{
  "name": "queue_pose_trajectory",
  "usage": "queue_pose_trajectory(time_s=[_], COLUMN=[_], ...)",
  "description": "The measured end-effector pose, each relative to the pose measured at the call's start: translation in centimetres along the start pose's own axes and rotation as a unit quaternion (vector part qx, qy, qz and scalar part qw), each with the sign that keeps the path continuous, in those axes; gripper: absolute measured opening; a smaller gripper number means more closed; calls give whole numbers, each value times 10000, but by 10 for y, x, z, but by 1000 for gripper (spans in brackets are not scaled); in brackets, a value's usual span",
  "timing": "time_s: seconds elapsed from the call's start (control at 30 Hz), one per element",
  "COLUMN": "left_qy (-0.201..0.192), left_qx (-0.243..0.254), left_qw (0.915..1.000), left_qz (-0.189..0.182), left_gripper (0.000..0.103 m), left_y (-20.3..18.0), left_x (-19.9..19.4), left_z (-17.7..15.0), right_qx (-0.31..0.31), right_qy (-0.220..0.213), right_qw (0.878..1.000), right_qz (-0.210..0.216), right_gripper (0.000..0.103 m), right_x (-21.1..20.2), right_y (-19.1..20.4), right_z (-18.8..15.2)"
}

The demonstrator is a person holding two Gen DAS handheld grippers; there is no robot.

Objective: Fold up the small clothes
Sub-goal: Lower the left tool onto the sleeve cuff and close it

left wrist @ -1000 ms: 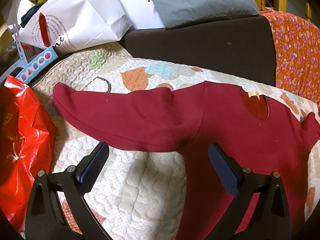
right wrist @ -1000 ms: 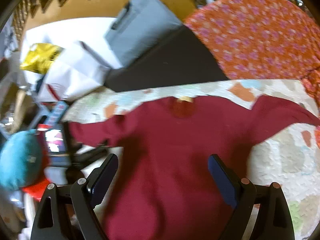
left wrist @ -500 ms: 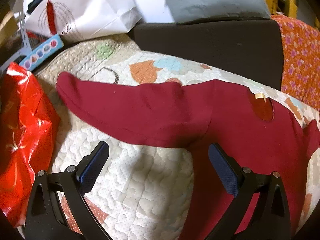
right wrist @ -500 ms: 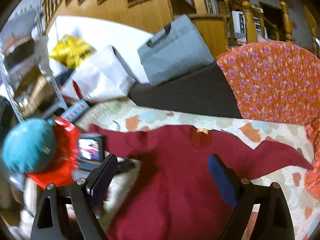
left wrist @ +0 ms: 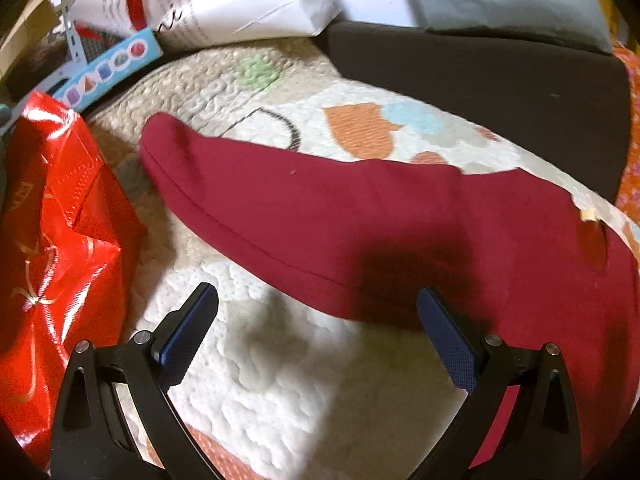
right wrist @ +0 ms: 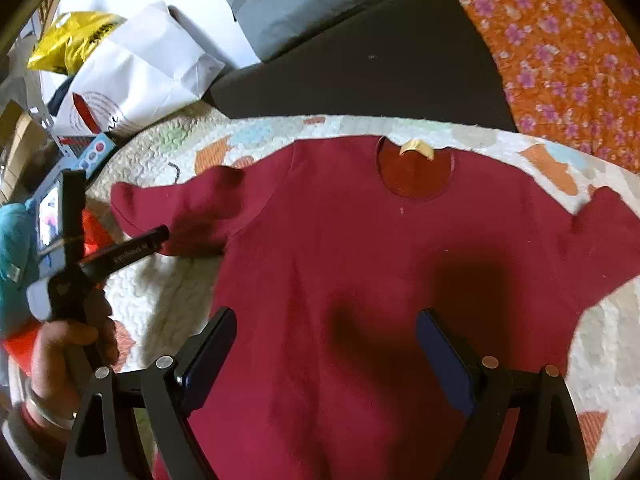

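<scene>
Quilted cover (right wrist: 600, 344) holds maroon top (right wrist: 360, 260), flat beneath both spread tools

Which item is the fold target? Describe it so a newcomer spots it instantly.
Start at the patterned cream quilt in front of the dark cushion. Spread flat on it, neck hole toward the cushion, lies the maroon long-sleeved top, both sleeves out sideways. It is the only garment there; the shiny red bag beside one sleeve is brighter and crinkled.
</scene>
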State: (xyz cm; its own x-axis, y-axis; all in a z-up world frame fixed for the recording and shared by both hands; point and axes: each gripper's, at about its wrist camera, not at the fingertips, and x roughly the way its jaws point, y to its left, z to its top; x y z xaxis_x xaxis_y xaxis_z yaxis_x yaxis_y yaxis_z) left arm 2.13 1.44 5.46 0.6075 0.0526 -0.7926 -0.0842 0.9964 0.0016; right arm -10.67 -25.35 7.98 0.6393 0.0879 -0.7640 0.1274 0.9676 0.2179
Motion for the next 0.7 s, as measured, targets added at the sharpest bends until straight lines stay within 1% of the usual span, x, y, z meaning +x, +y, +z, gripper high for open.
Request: queue_pose_trajectory(time_s=[0.1,0.2,0.3,0.43,0.57,0.67,0.7], left_qy=[138,97,61,38,55,-3,-54], left_qx=[-201,-293,-374,-565,-959,-1224,-1304], left_qw=[9996,9995,9992,9984,9953,9922,9908], left_qz=[-125,-63,-132,18,80,250,368], left_gripper=[100,100,100,100,100,100,100], left_y=[9,16,20,31,49,57,57], left_x=[12,19,27,47,63,75,78], left_z=[6,13,21,36,46,52,53], right_qx=[-48,-236,-379,-381,-398,-365,-338], right_qy=[67,112,148,286,430,509,518], right_qw=[9999,9996,9989,9983,9975,9971,9972], right_qz=[87,130,225,341,401,424,428], right_gripper=[90,90,90,90,90,90,90], right_x=[21,34,45,59,69,73,74], right_y=[3,12,21,26,28,25,24], right_z=[1,3,3,1,-4,-6,-6])
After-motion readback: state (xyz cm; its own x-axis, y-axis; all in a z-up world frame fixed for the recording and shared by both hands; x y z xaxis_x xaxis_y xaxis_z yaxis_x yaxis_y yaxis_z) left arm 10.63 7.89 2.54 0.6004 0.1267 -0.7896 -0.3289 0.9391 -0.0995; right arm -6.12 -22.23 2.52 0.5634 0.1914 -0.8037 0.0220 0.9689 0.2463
